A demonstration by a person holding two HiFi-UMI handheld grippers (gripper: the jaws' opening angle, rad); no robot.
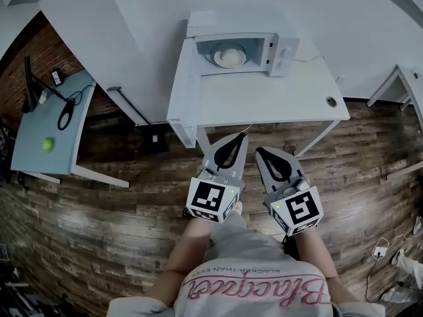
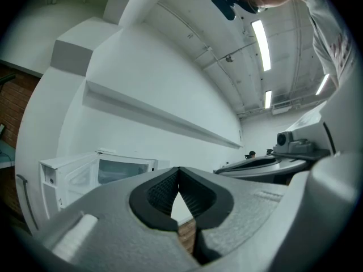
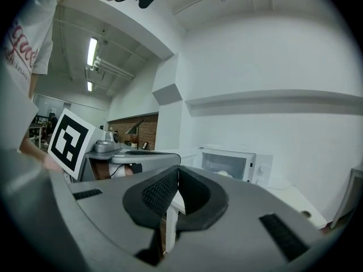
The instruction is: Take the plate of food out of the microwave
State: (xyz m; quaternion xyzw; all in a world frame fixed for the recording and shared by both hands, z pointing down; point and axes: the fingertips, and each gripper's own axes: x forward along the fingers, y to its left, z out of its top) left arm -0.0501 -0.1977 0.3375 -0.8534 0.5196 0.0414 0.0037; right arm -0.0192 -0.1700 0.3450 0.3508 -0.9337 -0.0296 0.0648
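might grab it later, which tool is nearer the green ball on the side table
Left. The left tool is off to the green ball's right across the floor; the right tool is farther right.

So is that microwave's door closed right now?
No, the microwave stands open on the white table, and the plate of food shows plainly inside it.

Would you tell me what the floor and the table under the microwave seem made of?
The floor looks like matte wood planks or wood-look laminate: mixed brown boards with grain. The table seems smooth white laminate or painted board: uniform, seamless top.
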